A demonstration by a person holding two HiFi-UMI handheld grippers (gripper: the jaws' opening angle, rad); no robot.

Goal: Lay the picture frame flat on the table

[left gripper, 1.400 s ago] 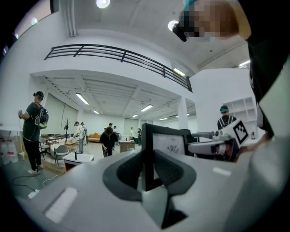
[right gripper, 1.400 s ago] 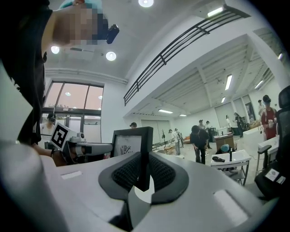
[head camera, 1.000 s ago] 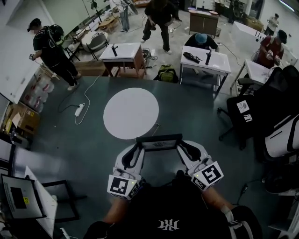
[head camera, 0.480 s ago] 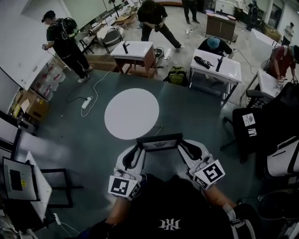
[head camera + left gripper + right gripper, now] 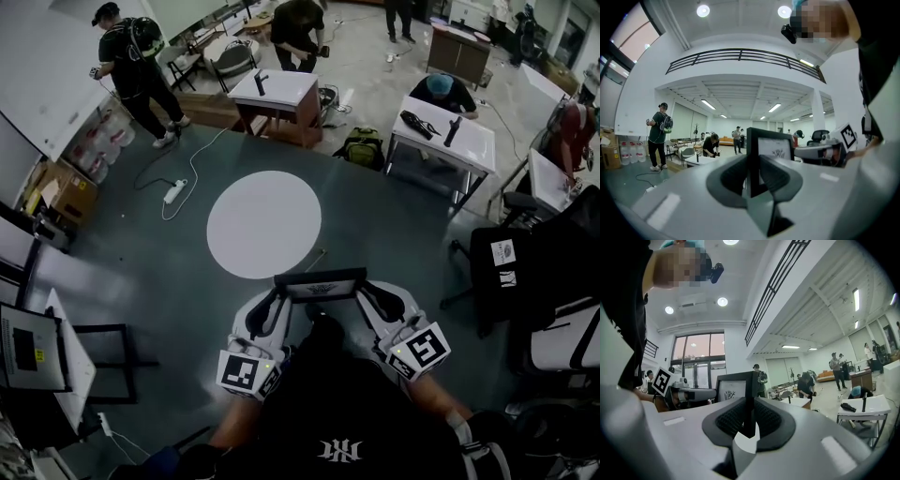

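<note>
Not much has changed in the last second. The 2 claws, left gripper (image 5: pixel 278 303) and right gripper (image 5: pixel 362 298), stay clamped on the picture frame (image 5: pixel 319 284)'s side edges. It's still upright, held just short of the round white table (image 5: pixel 263 223), so laying it flat hasn't started.

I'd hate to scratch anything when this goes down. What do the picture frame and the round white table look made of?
The picture frame: black matte border, probably painted wood or plastic; no grain shows to settle it. A pale printed sheet sits inside; glazing cannot be told. The round white table: smooth, even matte top without grain or glare, likely laminate or painted board.
</note>
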